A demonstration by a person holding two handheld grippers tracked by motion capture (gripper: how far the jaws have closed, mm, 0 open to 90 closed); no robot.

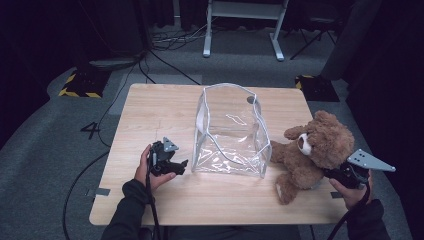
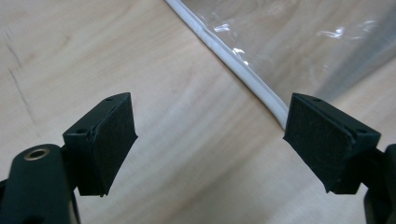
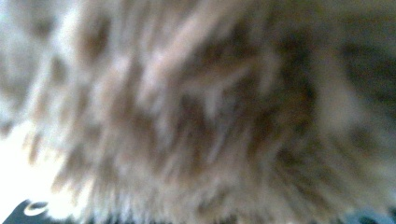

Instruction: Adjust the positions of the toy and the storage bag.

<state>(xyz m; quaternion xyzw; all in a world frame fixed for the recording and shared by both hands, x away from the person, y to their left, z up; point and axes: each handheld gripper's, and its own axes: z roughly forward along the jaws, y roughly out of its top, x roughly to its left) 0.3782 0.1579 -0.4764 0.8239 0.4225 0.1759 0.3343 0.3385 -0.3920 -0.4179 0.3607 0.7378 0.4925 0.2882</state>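
My left tool [image 1: 176, 167] rests on the table [image 1: 150, 107], jaws wide apart with nothing between them, just beside the clear bag [image 1: 231, 132]. My right tool [image 1: 334, 174] is clamped on the teddy bear [image 1: 312, 150], which lies right of the bag.

- The left gripper [image 2: 210, 144] has its two black jaws standing wide apart, with nothing between them but bare wood.
- The pale wooden table [image 2: 93, 51] lies beneath (grain lines run across it).
- A clear plastic bag [image 2: 303, 42] lies at the upper right; its white piped edge [image 2: 233, 60] runs diagonally down, ending just beside the right-hand jaw.
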